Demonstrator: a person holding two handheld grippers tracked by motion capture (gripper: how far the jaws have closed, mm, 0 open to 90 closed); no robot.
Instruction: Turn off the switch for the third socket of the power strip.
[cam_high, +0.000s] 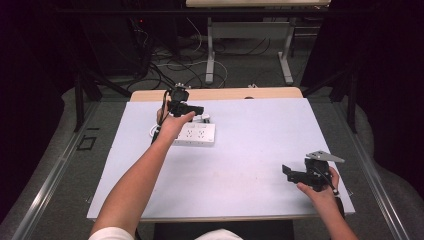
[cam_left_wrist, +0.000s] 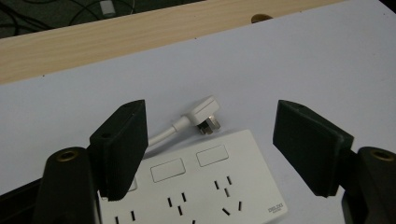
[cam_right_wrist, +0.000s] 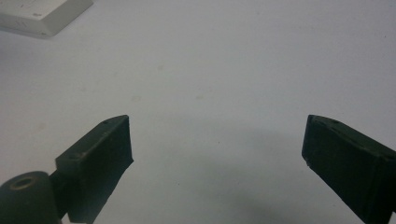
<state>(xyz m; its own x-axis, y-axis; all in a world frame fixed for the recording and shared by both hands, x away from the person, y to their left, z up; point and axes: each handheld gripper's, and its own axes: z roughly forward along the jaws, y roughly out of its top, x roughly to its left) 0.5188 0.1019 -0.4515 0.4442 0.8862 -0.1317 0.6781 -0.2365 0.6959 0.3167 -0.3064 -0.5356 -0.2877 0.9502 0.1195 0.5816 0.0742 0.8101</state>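
Note:
A white power strip lies on the white table, left of the middle; in the left gripper view the strip shows its sockets and switches. Its white plug on a white cable lies on the table just beyond the strip. My left gripper hovers over the strip's far edge, and in its own view the left gripper stands open, above the strip with the plug ahead between the jaws. My right gripper rests low at the near right, and the right gripper is open over bare table.
A corner of the power strip shows at the top left of the right gripper view. The table's wooden far edge runs behind the plug. Cables and table legs lie on the floor beyond.

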